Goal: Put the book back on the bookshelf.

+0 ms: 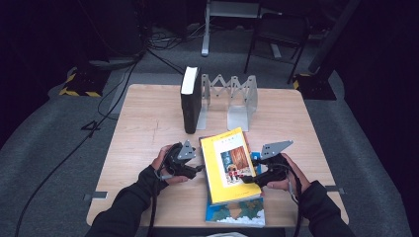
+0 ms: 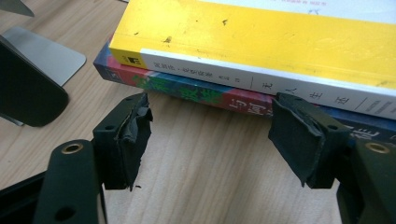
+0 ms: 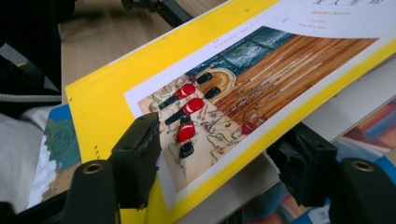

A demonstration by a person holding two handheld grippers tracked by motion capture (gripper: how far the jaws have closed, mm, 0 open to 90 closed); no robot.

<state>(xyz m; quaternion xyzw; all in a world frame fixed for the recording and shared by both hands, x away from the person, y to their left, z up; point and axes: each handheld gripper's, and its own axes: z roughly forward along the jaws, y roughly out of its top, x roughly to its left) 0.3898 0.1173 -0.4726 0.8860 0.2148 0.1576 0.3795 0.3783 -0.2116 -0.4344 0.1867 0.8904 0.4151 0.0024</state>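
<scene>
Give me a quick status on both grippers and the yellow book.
Left gripper open at the spines, gripping nothing. Right gripper fingers straddle the yellow book edge. It lies on the blue book. Nothing in the way.

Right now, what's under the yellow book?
Under the yellow book lies a blue picture-cover book flat on the table. Its near end sticks out; the rest of its cover is hidden.

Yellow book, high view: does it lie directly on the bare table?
No. The yellow book lies on top of a blue book, which sticks out beneath its near edge on the table.
</scene>
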